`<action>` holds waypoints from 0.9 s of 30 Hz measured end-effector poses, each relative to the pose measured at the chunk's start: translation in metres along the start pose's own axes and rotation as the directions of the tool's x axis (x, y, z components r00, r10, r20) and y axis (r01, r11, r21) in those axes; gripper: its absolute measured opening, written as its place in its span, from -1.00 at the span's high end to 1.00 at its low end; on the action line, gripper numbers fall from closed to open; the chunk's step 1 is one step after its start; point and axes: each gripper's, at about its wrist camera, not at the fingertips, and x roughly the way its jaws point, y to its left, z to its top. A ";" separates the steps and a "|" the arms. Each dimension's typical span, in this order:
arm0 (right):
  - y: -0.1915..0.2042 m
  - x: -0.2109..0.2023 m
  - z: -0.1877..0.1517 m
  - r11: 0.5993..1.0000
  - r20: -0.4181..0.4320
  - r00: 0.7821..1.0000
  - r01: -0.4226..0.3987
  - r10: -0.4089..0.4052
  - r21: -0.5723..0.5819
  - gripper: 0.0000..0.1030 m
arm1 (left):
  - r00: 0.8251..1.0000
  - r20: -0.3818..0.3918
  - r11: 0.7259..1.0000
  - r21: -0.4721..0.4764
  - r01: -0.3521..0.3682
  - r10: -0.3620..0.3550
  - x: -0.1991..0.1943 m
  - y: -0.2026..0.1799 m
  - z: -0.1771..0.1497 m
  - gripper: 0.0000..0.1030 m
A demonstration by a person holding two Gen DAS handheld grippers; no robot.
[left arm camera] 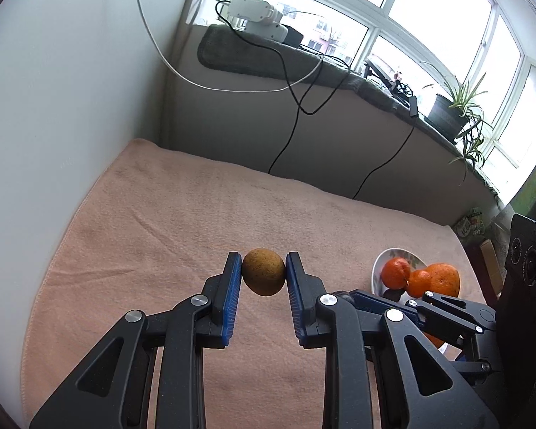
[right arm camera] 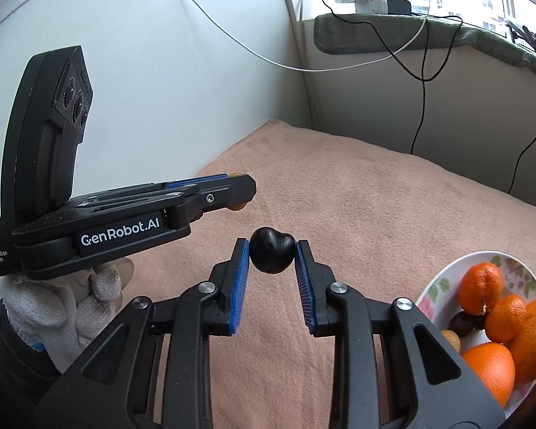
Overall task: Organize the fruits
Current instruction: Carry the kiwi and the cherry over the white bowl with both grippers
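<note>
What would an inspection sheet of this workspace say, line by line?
Surface: pink towel covers the table, wrinkled.
Job's things: brown fruit and dark fruit both held above the towel; floral plate at the right holds oranges and small fruits.
Clutter: nothing seen on the towel.
Grippers: left gripper shut on the brown fruit; right gripper shut on the dark fruit; gloved hand holds the left one.
Cables: white cable and black cables hang down the wall from the sill.
Surroundings: window, sill with white adapters, potted plant.
</note>
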 end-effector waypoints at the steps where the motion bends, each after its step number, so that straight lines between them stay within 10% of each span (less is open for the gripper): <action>1: -0.002 -0.004 -0.001 1.000 0.005 1.000 0.004 -0.004 0.005 0.47 | 1.000 0.000 1.000 0.003 0.004 -0.004 0.001 -0.006 0.000 0.54; 27: -0.093 -0.081 -0.027 0.975 0.042 0.978 0.199 -0.204 0.104 0.47 | 0.976 -0.116 0.976 0.101 0.194 -0.182 0.039 -0.118 -0.034 0.54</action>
